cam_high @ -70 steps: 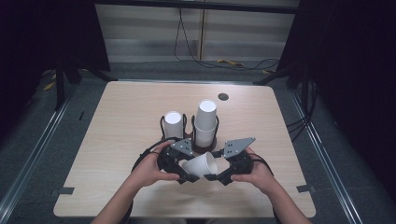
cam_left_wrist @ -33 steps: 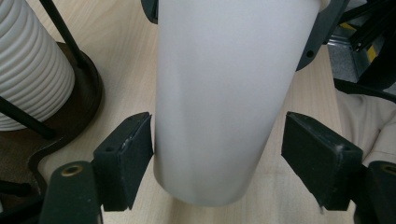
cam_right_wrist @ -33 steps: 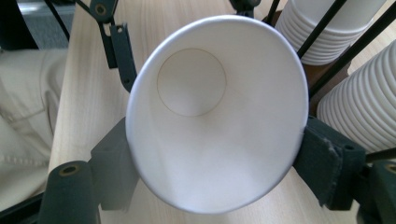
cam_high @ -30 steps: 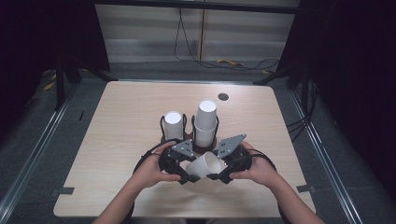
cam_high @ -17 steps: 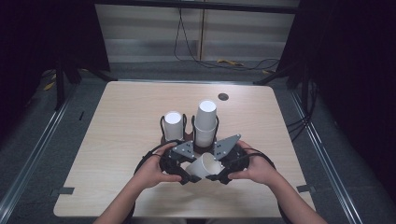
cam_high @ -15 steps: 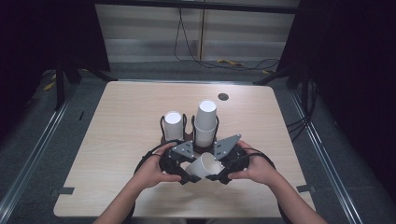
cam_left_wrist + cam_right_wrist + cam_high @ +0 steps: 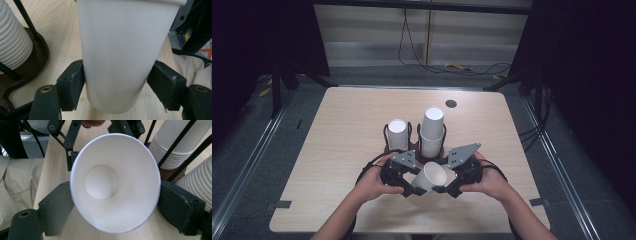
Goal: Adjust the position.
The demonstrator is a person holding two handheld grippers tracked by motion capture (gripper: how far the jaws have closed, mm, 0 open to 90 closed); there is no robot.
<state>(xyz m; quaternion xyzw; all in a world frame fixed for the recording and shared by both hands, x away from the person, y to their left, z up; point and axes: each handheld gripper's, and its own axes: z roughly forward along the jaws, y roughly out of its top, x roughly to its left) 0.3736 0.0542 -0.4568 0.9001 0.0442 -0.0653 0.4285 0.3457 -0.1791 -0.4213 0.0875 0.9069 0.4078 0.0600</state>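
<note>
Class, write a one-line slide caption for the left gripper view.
Left gripper's fingers pinch a white paper cup near its base, above the wooden table.

Your two grippers meet at the near middle of the table (image 7: 337, 150), left gripper (image 7: 408, 186) left of right gripper (image 7: 443, 187), with the paper cup (image 7: 433, 176) lying on its side between them, its mouth toward your right gripper. Just behind them stands the cup rack (image 7: 413, 149): a short stack of cups (image 7: 397, 134) in its left holder, a taller stack (image 7: 432, 131) in its right. Farther back, right of the rack, a small round disc (image 7: 451, 104) lies on the table.
</note>
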